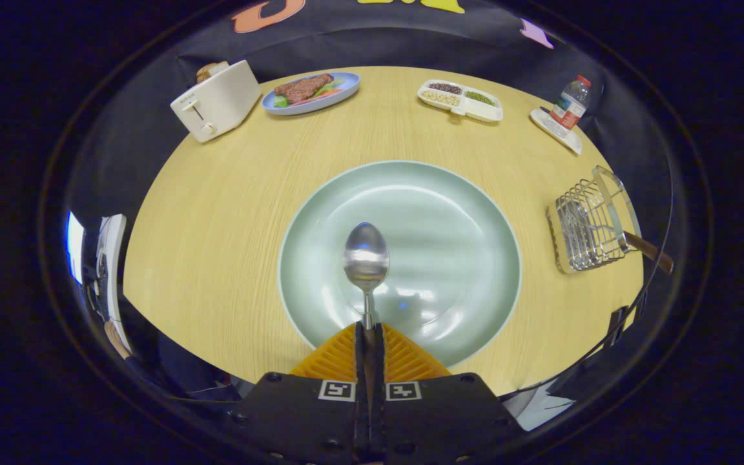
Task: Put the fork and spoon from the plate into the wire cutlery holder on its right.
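— Closed on what?
— Gripper [369, 332] clamped nearly flat, both fingers [340, 355] pressed on the handle of the spoon [366, 259], with barely a slit left between them.

— And the spoon itself?
— Pointing straight ahead from the fingertips, bowl up and catching the light, over the near half of the pale green plate [449, 258]. Hard to tell whether lifted clear of the plate or resting on it.

— Anything else on the plate?
— Only reflections on the glaze around the spoon's bowl.

— Where is the holder?
— Wire cutlery holder [588, 226] to the right of the plate, apart from its rim, on the wooden table [217, 226]. Tipped or leaning as seen here, with a brown wooden handle [650, 250] sticking out of its right side toward the table's edge. Cannot tell from this angle whether that belongs to the fork.

— And farther back?
— Across the table, well beyond the plate: a cream toaster [216, 103] with bread in its slot, just beside a blue oval dish [312, 93] of meat and vegetables. To the right of those, a white divided tray [460, 101] of grains and beans, then a small bottle [570, 103] with a red cap standing on a white dish at the far right edge.
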### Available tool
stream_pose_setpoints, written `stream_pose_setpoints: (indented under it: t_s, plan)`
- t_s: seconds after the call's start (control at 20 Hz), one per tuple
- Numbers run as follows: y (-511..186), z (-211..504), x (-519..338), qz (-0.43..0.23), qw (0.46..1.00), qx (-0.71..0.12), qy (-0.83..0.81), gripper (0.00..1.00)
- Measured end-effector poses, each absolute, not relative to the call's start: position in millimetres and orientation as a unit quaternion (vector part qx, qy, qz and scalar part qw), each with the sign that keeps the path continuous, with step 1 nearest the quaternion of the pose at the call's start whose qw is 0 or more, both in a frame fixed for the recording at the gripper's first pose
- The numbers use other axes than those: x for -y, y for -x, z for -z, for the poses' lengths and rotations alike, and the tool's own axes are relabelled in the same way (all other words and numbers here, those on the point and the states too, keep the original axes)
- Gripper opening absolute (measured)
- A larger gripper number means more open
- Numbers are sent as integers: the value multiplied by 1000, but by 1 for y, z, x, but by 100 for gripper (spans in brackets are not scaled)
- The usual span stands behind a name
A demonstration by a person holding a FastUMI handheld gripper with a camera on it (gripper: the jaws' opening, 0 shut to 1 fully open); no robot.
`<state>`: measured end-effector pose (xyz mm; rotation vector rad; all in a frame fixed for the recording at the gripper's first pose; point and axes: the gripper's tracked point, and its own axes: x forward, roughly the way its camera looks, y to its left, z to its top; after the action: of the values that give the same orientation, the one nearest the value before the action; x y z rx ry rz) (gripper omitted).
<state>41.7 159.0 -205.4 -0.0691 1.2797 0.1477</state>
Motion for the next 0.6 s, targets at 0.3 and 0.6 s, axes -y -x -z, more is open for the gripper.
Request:
stream_pose_setpoints:
  t_s: [0.3, 0.6]
  plan:
    - [-38, 174, -141, -80, 806, -586, 20, 2]
    - [-35, 142, -111, -78, 815, -574, 4, 0]
